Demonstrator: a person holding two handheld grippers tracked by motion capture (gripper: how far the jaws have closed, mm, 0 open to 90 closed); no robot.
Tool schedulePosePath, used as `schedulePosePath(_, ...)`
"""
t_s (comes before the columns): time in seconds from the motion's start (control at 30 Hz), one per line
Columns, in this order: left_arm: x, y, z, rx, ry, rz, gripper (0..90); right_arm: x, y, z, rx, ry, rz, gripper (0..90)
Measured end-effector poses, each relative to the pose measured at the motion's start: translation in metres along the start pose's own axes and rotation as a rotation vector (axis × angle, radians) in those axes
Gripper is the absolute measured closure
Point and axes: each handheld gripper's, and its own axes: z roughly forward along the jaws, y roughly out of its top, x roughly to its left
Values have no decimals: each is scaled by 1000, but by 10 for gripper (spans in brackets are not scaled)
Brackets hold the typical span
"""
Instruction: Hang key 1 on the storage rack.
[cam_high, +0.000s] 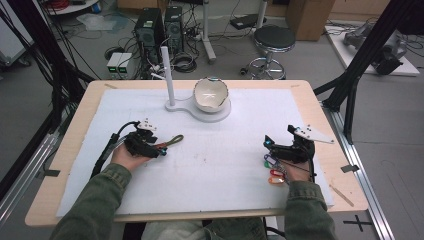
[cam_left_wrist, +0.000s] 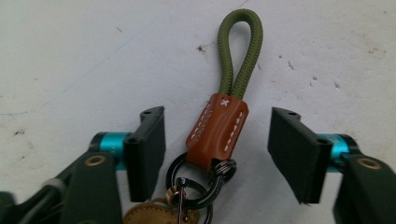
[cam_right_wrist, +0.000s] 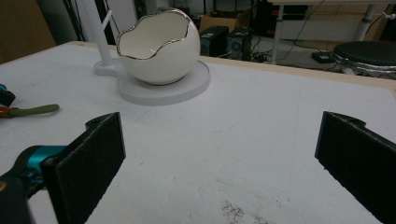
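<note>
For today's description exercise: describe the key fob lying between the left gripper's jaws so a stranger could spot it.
On the white mat, look at the left gripper, whose jaws stand open. Between them lies the key fob: an olive-green cord loop in a tan stitched leather sleeve on black rings, unlike the coloured plastic tags by the right hand.

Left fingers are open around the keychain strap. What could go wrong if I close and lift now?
1. The left gripper straddles the brown leather tab; closing may pinch only its edge, so it could slip.
2. The ring and brass tag hang loose and may swing or snag.
3. The eggshell bowl sits near the white post; a swinging load could knock either.
</note>
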Motion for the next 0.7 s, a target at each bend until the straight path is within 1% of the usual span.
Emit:
schedulePosePath(0.03,1,0,-1,3,11,1,502,0,0,0,1,2,1,8)
schedulePosePath(0.07,1,0,-1,3,11,1,533,0,0,0,-1,-1,-2,8)
schedulePosePath(0.1,2,0,-1,1,3,-2,533,0,0,0,-1,-1,-2,8)
schedulePosePath(0.13,2,0,-1,4,0,1,587,0,0,0,-4,-1,-5,8)
schedulePosePath(0.23,1,0,-1,4,7,16,639,1,0,-1,-5,-6,-4,8)
schedulePosePath(0.27,1,0,-1,2,7,19,639,1,0,-1,-5,-6,-4,8)
schedulePosePath(0.3,0,0,-1,5,0,30,690,0,0,-1,-11,-10,-4,8)
schedulePosePath(0.33,0,0,-1,5,0,30,709,0,0,-1,-11,-10,-4,8)
schedulePosePath(0.43,-1,0,-3,5,7,42,733,0,0,-1,-12,-10,-7,8)
schedulePosePath(0.47,-2,0,-5,3,4,47,739,0,0,-1,-12,-10,-8,8)
schedulePosePath(0.57,-3,0,-6,-2,8,51,747,0,0,-1,-13,-9,-7,8)
schedulePosePath(0.6,-3,1,-7,-1,7,59,747,0,0,-1,-13,-9,-7,8)
schedulePosePath(0.7,-4,1,-10,-7,20,63,753,0,0,-1,-11,-6,-3,8)
